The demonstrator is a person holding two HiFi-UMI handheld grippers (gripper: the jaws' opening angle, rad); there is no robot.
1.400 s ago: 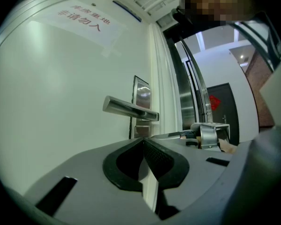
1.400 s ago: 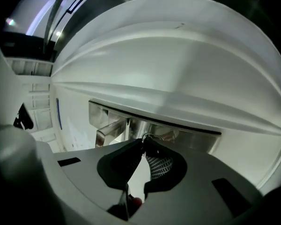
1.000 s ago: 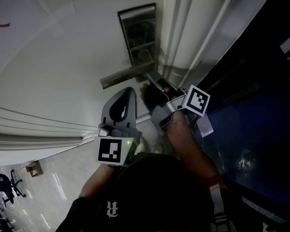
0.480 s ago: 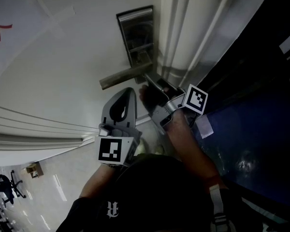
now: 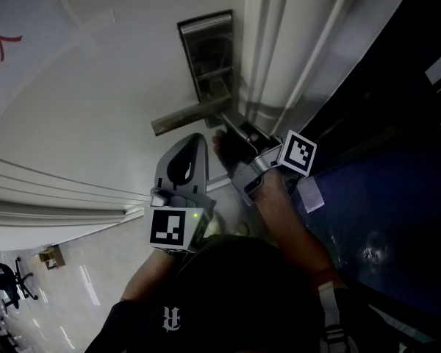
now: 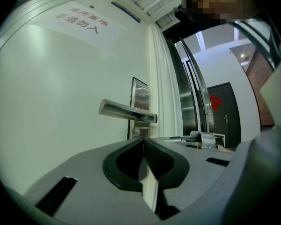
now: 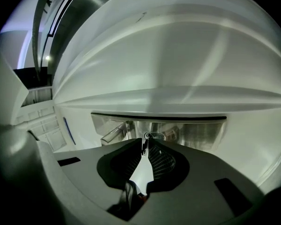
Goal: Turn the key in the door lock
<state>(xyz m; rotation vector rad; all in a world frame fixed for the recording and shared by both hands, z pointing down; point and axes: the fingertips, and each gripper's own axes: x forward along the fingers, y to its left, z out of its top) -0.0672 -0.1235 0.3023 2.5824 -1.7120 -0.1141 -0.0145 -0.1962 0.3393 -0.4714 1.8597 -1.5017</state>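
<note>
the key sits in the metal lock plate on the white door, just beside the lever handle. only a thin dark sliver of it shows between the fingertips of the right gripper. its long axis runs along the line of the fingers, its far end pointing straight into the plate and its near end back towards the gripper. the right gripper's fingers are closed down tight on that sliver. in the head view the right gripper reaches up under the lever handle to the lower part of the lock plate, and the key itself is hidden there. the left gripper hangs just beside the right one, a little lower on the door, apart from the handle. its fingers are pressed together with nothing between them, and it points up at the lever handle. a paper sign with red characters is stuck higher on the door. compared with half a second ago, both grippers and the handle sit in the same places. the small green light on the left gripper is lit now and was dark then.
</note>
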